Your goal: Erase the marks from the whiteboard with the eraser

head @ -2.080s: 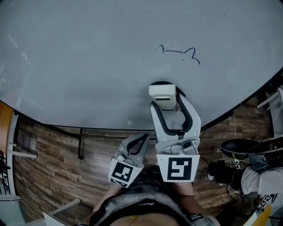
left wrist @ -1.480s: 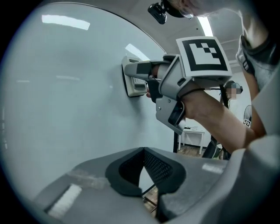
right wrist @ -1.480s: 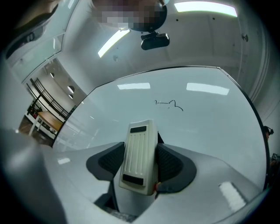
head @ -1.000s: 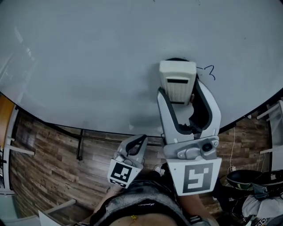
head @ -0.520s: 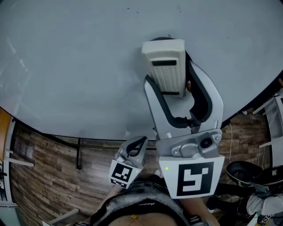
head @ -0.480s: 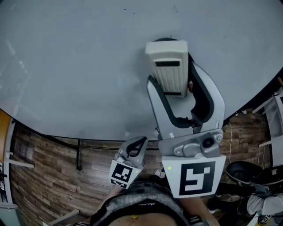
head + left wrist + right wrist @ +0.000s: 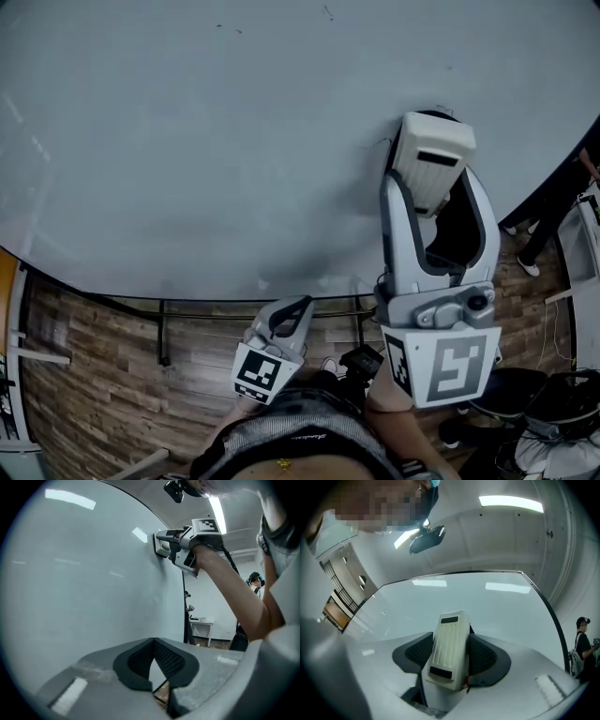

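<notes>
My right gripper is shut on the cream eraser, whose far face is pressed flat on the whiteboard near its right edge. In the right gripper view the eraser sits squeezed between both dark pads. A small dark stroke and faint specks remain near the top of the board. My left gripper hangs low below the board's bottom edge, its jaws closed together with nothing between them. From the left gripper view the right gripper shows held against the whiteboard.
A wood-plank floor lies under the board, with the stand's black rail. Dark gear and cables sit at the lower right. Another person stands far off beside a small white table.
The right gripper has swept the eraser rightward across the board. The squiggle marks seen earlier no longer show where it passed. The left gripper has stayed put.
</notes>
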Available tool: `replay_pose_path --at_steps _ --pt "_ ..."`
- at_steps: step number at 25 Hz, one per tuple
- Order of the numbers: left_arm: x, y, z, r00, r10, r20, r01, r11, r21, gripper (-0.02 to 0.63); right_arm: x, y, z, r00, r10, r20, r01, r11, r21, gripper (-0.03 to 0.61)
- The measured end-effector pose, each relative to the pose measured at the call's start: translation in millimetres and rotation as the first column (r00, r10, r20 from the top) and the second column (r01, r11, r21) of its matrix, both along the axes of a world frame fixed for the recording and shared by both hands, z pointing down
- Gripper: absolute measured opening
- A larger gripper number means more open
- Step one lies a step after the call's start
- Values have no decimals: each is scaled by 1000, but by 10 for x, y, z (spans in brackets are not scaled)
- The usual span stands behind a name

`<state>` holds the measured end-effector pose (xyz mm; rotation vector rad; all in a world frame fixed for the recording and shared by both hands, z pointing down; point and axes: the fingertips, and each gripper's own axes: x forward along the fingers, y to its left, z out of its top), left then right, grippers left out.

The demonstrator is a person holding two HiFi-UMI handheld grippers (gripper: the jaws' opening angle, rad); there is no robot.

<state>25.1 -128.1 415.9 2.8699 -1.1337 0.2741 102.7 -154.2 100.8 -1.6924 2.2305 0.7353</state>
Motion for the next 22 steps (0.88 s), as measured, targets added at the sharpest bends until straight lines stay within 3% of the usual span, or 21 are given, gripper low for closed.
replay_pose_path --at_steps 6,11,15,18,22 --pt "-154 124 -24 999 -35 -20 35 999 -3 0 -803 123 -57 992 -73 -103 77 996 37 245" --pt "-397 25 0 997 -78 -21 78 997 0 0 -1343 59 10 964 -125 -236 135 991 26 247" --pt "-72 77 -78 997 -76 -15 76 997 7 0 -833 150 -97 967 -118 -226 128 991 28 249" --pt "77 229 -93 999 -48 -12 48 999 18 0 -328 312 -241 988 -10 -151 22 997 79 250" --pt "-30 133 -34 999 -22 -25 22 1000 -11 0 -260 185 -299 998 -41 -56 45 996 72 247"
